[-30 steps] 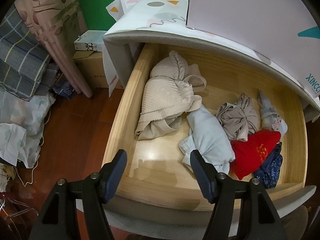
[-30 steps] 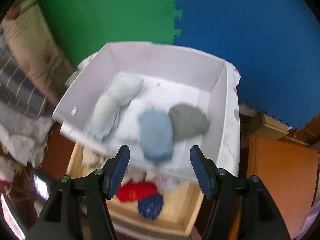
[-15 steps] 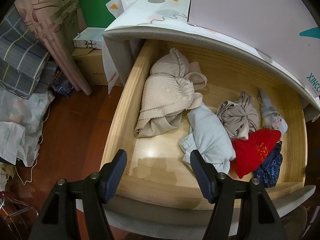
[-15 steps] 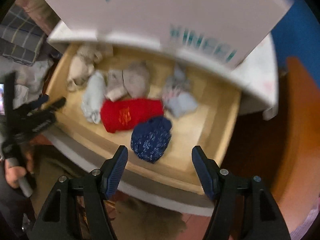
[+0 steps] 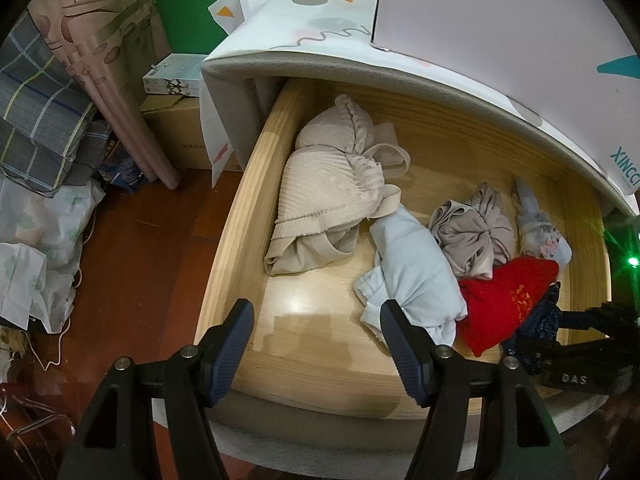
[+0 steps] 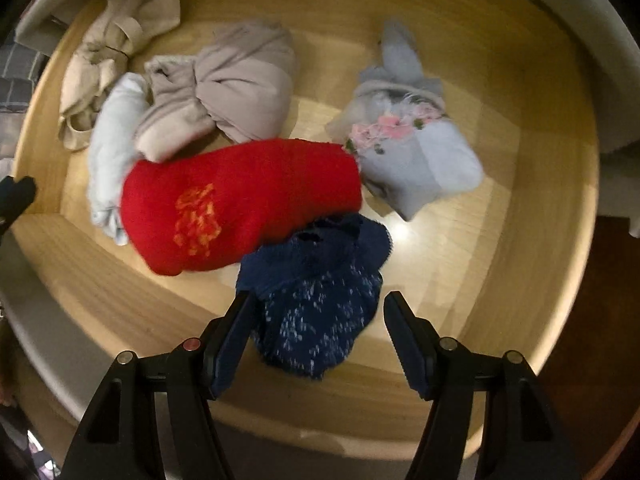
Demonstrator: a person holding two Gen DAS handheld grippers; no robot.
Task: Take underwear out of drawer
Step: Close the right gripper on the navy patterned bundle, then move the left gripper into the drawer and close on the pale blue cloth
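A pulled-out wooden drawer (image 5: 224,264) holds several rolled pieces of underwear. From left to right they are beige (image 5: 332,192), light blue (image 5: 416,276), taupe (image 5: 472,236), red (image 5: 508,296) and flowered grey-blue (image 5: 540,236). A navy speckled piece (image 6: 320,280) lies at the front right, partly under the red one (image 6: 240,204). My right gripper (image 6: 319,320) points down, open, its fingers on either side of the navy piece and not pressing on it. My left gripper (image 5: 318,344) hangs open over the drawer's front left, with only bare wood under it.
A white box (image 5: 480,20) stands on the patterned top above the drawer. On the red-brown floor to the left are a cardboard box (image 5: 176,128), plaid cloth (image 5: 40,112) and plastic bags (image 5: 32,240). The drawer's front rim (image 6: 320,420) runs under my right gripper.
My right gripper has dropped from above the white box into the drawer, down over the navy piece. The left gripper and the clothes have stayed put.
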